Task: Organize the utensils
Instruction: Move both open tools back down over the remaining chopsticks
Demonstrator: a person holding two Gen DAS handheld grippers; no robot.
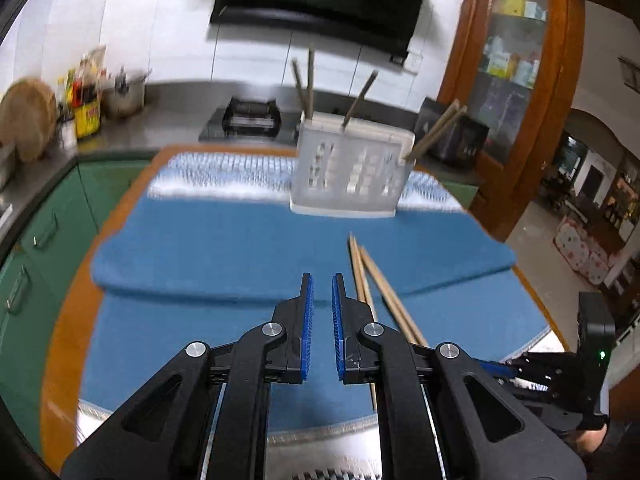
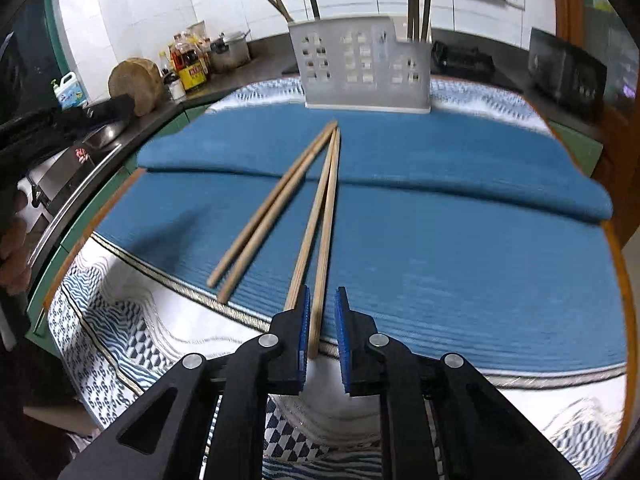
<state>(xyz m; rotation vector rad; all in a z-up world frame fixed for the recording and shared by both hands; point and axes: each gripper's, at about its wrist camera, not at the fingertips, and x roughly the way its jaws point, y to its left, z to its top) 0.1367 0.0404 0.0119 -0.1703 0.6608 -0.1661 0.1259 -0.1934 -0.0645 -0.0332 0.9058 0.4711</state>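
We look down our right gripper, its blue-padded jaws drawn nearly together over the near end of one of the four long pale wooden chopsticks lying on the ribbed blue table mat; whether the pads actually press that stick we cannot tell. Our left gripper, jaws all but closed on nothing, hangs just left of the same sticks. We judge them light, stiff and smooth enough to roll or slip, so a pinch near the thick near end, across the shaft, looks safest. The two pairs fan out from tips that almost meet just short of the white perforated plastic utensil holder standing at the mat's far edge. It already holds several darker chopsticks, upright or leaning in separate compartments.
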